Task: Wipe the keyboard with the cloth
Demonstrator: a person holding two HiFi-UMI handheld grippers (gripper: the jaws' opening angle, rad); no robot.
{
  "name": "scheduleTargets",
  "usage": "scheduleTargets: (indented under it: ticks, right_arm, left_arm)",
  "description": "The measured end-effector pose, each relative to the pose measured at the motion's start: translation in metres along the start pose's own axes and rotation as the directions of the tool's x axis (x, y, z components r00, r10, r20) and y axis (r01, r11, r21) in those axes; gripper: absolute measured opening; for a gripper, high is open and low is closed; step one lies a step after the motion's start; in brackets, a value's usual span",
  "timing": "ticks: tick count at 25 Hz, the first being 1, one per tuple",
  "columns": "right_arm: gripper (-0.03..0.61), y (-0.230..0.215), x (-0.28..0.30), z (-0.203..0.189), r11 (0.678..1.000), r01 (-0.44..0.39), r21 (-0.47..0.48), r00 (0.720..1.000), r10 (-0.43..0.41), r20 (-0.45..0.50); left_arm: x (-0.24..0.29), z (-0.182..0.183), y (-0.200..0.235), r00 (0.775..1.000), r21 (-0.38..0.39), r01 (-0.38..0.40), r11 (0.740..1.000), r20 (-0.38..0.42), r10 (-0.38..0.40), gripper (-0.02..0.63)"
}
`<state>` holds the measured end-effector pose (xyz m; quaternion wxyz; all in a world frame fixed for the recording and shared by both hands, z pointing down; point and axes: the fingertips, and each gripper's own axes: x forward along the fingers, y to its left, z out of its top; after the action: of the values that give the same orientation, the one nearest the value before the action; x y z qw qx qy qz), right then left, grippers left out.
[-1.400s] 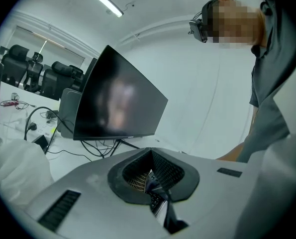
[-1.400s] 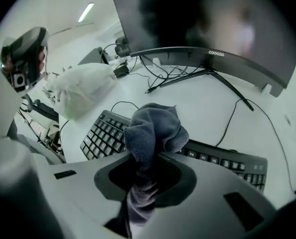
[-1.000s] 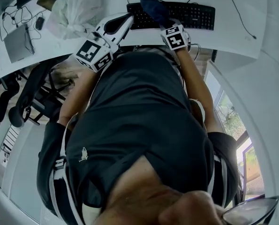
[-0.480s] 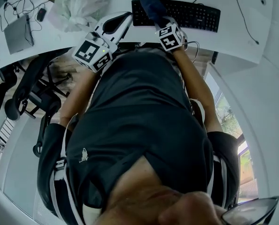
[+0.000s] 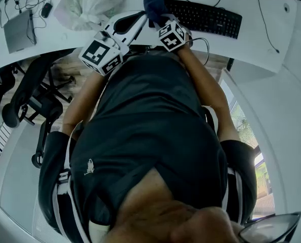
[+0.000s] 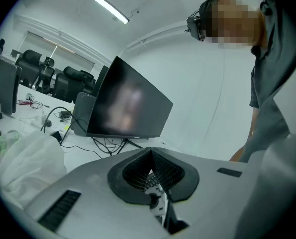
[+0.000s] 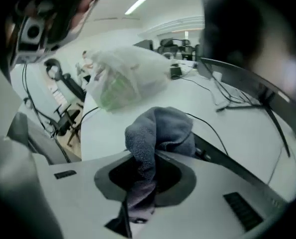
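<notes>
Right gripper (image 7: 147,178) pinches cloth (image 7: 160,128), which is bunched over the left end of keyboard (image 5: 206,15). Left gripper (image 6: 152,176): jaws pressed together, empty, idle nearby. Wipe seems underway; keys to the right probably remain.

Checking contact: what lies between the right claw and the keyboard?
The cloth, pinched in the right claw, as shown in the right gripper view.

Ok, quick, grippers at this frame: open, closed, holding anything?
Left gripper: closed, nothing between its jaws.
Right gripper: closed on the cloth.
</notes>
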<state>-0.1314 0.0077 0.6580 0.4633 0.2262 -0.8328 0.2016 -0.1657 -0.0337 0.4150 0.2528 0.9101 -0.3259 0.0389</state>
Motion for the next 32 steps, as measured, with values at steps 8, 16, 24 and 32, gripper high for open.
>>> scheduleTargets:
  ticks: [8, 16, 24, 32]
  right_arm:
    - [0.069, -0.102, -0.035, -0.027, 0.939, 0.308, 0.152, 0.951, -0.302, -0.063]
    - [0.069, -0.050, 0.002, 0.036, 0.980, 0.190, -0.056, 0.981, -0.188, 0.038]
    - [0.069, 0.037, 0.005, -0.003, 0.962, -0.085, -0.259, 0.996, 0.088, 0.003]
    - [0.069, -0.049, -0.050, -0.061, 0.937, 0.085, 0.340, 0.995, -0.098, 0.024]
  left_arm:
    - [-0.014, -0.007, 0.023, 0.999, -0.037, -0.035, 0.999, 0.000, 0.035, 0.005]
    - [-0.007, 0.002, 0.023, 1.000, -0.027, -0.026, 0.999, 0.014, 0.027, 0.005]
    - [-0.025, 0.007, 0.059, 0.993, -0.026, -0.109, 0.994, 0.041, 0.110, 0.005]
    - [-0.067, 0.017, 0.085, 0.983, -0.001, -0.155, 0.988, 0.095, 0.154, 0.005]
